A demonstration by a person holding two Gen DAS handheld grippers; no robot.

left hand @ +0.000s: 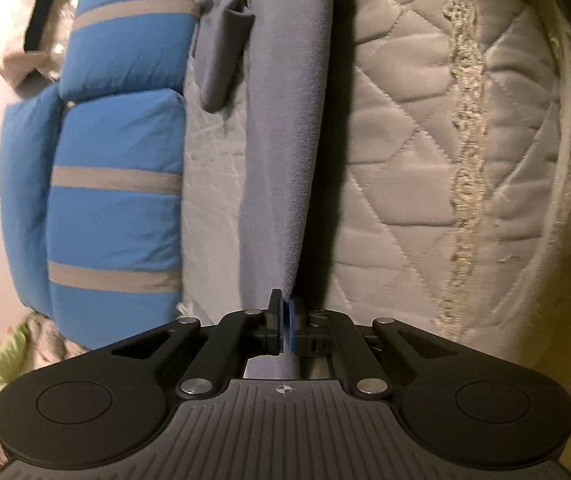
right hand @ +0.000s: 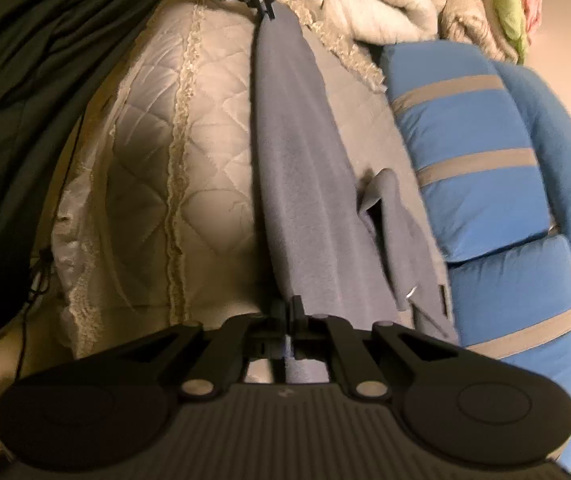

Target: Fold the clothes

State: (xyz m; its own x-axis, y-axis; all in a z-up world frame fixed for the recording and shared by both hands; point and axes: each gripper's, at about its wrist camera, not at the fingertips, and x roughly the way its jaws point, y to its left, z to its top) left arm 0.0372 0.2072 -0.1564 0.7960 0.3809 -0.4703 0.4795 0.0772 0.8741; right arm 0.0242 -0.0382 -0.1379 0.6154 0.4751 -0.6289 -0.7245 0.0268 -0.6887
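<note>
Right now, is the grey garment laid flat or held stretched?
Held stretched: the grey garment runs taut between the right tongs and left tongs, both shut on it, above the quilted bedspread.

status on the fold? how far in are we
Early to mid. Done: the grey fleece garment is gathered into a long narrow band over the quilted cream bedspread. In hand: the left gripper and right gripper are each shut on one end, holding it stretched between them. Left: a loose flap hangs off its side; no compact fold laid down yet.
</note>
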